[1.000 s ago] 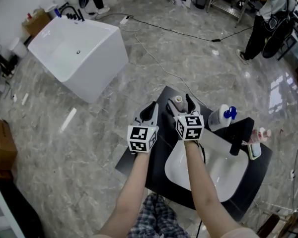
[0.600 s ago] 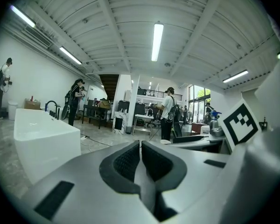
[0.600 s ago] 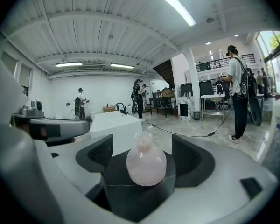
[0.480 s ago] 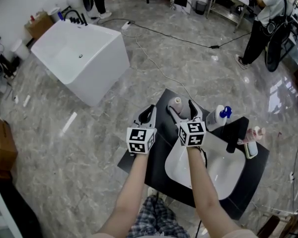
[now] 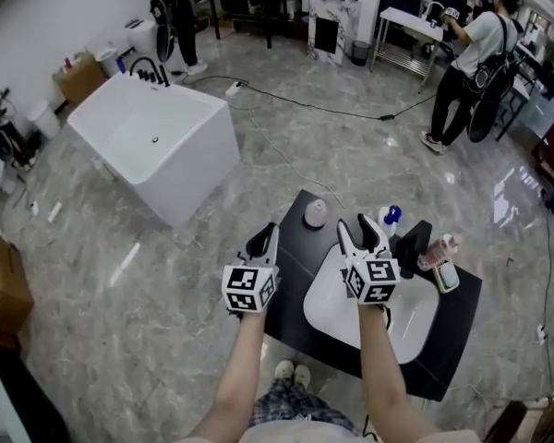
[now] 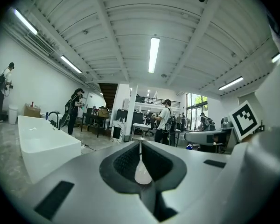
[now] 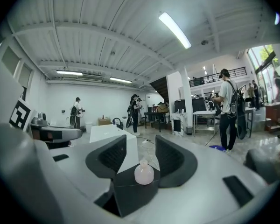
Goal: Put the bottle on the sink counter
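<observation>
— Bottle [image 5: 315,214] in the head view, where does it sit?
— Upright on the far left corner of the black bench [image 5: 454,317], pale pink, just beyond the white basin [image 5: 328,307]. A blue-capped bottle [image 5: 388,217] and the black tap [image 5: 412,245] stand along the back, to its right
— And the tongs there?
— Both are held over the near side. The left tongs [image 5: 264,238] hang at the bench's left edge and the right tongs [image 5: 360,232] are above the basin. The bottle stands ahead of them, between their two lines, and touches neither
— What about the left gripper view?
— The left tongs [image 6: 140,150] are pressed together, with only a thin slit between the pads and nothing pinched. Past them are a white tub [image 6: 42,141] on the left and a person [image 6: 165,120] standing in the hall
— And the right gripper view?
— The right tongs [image 7: 139,155] are spread and closing. The bottle [image 7: 144,172] shows low in the gap, standing on the bench's [image 7: 130,192] dark corner further on. The pads on either side are clear of it, so nothing is gripped. The tub [image 7: 107,132] lies beyond
</observation>
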`<state>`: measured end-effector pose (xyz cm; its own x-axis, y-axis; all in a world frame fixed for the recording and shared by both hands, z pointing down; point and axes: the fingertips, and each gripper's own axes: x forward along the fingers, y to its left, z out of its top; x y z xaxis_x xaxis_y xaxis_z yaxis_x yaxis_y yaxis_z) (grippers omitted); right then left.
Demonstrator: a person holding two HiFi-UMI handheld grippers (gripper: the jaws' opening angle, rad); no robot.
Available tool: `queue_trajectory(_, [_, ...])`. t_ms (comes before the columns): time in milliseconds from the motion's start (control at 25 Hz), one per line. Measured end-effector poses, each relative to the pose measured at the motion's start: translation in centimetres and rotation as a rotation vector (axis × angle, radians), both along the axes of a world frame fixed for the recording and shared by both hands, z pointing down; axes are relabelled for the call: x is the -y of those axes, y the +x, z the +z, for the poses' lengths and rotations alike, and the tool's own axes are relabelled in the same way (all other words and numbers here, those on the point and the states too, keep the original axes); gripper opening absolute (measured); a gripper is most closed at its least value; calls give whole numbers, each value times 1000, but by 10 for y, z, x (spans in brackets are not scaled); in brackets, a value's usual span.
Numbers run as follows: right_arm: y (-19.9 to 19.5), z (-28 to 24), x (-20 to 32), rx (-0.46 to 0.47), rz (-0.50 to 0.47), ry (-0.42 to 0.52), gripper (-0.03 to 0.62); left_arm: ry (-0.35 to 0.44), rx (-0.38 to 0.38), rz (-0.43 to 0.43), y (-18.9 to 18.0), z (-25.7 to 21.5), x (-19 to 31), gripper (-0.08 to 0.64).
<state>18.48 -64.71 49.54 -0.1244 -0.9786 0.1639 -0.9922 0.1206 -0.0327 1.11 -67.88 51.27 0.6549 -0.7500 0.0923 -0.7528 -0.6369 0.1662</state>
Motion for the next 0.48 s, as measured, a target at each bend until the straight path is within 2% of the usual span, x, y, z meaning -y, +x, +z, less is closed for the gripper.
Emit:
queue_trajectory(200, [16, -53, -84, -16, 53, 49, 154, 38, 8, 24, -12, -48, -67, 35])
queue_trajectory(480, [35, -88, -187, -27, 126, 92, 73, 76, 16, 38, -27, -87, -143, 35])
